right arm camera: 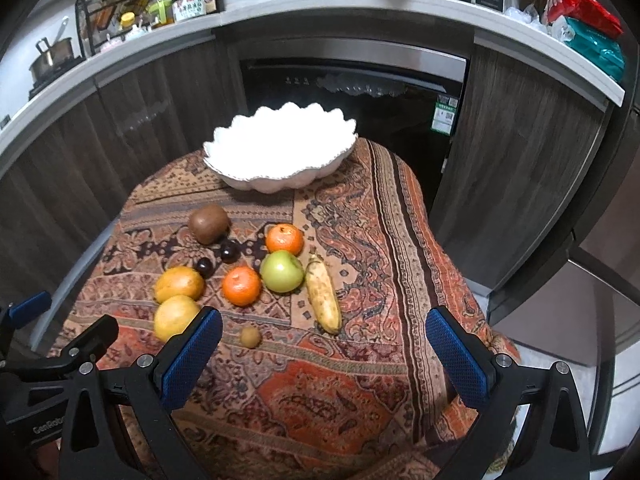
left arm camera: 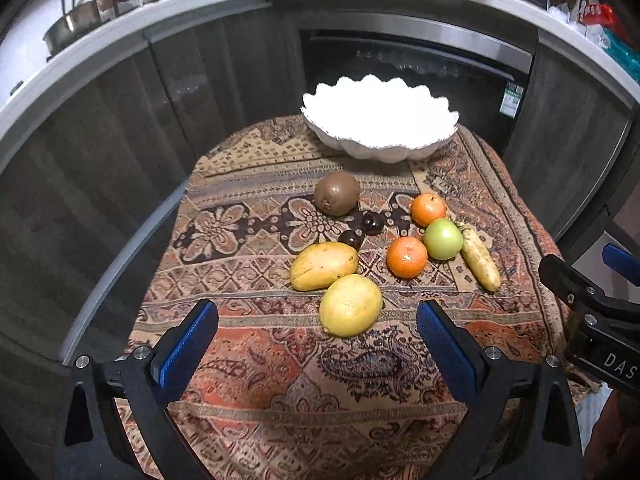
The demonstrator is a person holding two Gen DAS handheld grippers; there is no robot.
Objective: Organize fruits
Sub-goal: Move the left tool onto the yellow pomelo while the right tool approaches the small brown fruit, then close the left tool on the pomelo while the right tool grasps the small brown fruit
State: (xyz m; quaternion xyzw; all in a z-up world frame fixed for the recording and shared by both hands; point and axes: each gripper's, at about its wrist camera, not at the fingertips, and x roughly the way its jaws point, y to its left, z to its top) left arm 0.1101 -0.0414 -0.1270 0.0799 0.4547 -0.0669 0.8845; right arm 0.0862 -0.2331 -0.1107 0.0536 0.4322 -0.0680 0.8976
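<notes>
Both claws are spread wide and holding nothing right now. My left gripper point(left arm camera: 317, 320) hangs low over the near end of the patterned cloth point(left arm camera: 280, 392), with the lemon point(left arm camera: 350, 305) sitting just ahead between its blue pads, so that's the obvious first grab. The right gripper point(right arm camera: 324, 330) hovers on the other side, closest to the banana point(right arm camera: 324, 298) and a tiny round brownish fruit point(right arm camera: 250, 337) I can't identify. Further out there's a mango point(left arm camera: 323, 265) touching the lemon, two oranges point(left arm camera: 407, 257) with a green apple point(left arm camera: 443, 238) wedged between them, two dark cherries point(left arm camera: 351, 238) and a kiwi point(left arm camera: 337, 193). The white scalloped bowl point(left arm camera: 380, 146) sits empty at the far edge, so I'd say nothing's sorted yet. Next move: ease the left one down and forward around the lemon, squeeze gently, carry it to the bowl.
</notes>
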